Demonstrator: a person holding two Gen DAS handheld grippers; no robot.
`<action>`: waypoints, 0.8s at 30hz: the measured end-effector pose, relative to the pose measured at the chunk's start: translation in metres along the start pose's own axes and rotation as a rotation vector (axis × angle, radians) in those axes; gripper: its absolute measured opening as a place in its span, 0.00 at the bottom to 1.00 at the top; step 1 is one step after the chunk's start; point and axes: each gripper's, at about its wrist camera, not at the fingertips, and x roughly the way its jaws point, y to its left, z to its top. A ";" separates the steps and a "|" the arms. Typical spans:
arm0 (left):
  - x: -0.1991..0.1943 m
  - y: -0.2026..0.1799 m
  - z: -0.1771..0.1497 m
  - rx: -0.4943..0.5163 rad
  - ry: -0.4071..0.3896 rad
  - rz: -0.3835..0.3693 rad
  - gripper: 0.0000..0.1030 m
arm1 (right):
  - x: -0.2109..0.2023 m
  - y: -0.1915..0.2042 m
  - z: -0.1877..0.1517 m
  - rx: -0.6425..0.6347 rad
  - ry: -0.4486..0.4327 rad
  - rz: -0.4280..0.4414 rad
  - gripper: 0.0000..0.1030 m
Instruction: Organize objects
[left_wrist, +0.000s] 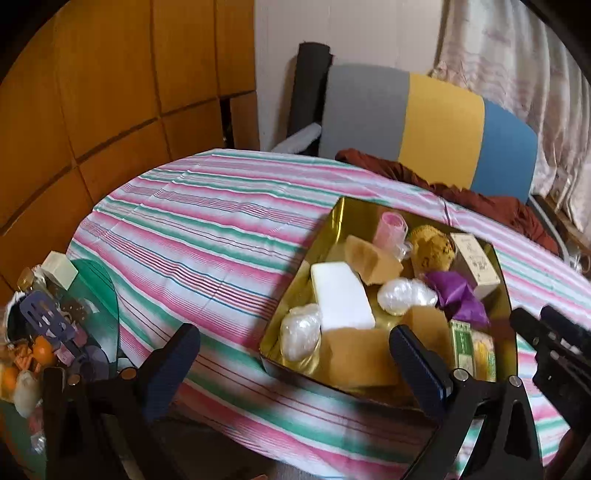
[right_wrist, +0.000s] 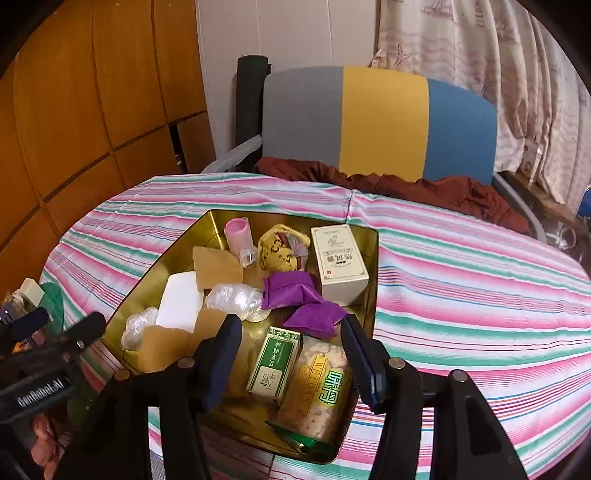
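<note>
— Wood-panelled wall (right_wrist: 74, 110) on one side, pale curtains (right_wrist: 498, 74) on the other, and a chair (right_wrist: 380, 122) with a grey, yellow and blue back pushed up to the far edge of the desk (right_wrist: 461, 280). A rust-red cloth (right_wrist: 424, 188) is heaped on its seat.

— And the desk itself?

— Covered in a pink, green and white striped cloth. The gold tray (right_wrist: 371, 266) sits near the front edge, full of small things: a white block (right_wrist: 181, 302), tan paper-wrapped pieces (right_wrist: 214, 269), a pink roll (right_wrist: 238, 232), a knitted yellow-brown piece (right_wrist: 280, 247), a cream box (right_wrist: 338, 258) standing in the far right corner, two purple packets (right_wrist: 295, 295), and clear plastic wads (right_wrist: 232, 299).

— What's nearest to us?

— A green-and-white box (right_wrist: 273, 365) and a bag of snacks with yellow and green print (right_wrist: 317, 391), side by side at the tray's near end.

— The right hand-held gripper (right_wrist: 291, 358)?

— Hanging just over those two, jaws parted, nothing between the pads; neither item looks pinched.

— And the left hand-held gripper (left_wrist: 295, 362)?

— Spread wide, empty, over the tray's near left corner and the striped cloth beside it. At the desk's left edge there's a clutter (left_wrist: 48, 325): a purple spatula, something orange, a green glass plate, a small pale box.
</note>
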 end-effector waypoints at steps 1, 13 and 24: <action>0.000 -0.001 0.000 0.014 0.009 0.003 1.00 | -0.001 0.004 0.002 -0.004 0.002 -0.009 0.58; 0.004 0.012 0.002 0.007 0.060 0.062 1.00 | -0.002 0.033 0.003 0.006 0.039 -0.070 0.67; 0.005 0.008 0.002 0.019 0.075 0.044 1.00 | 0.003 0.035 0.000 0.031 0.070 -0.116 0.67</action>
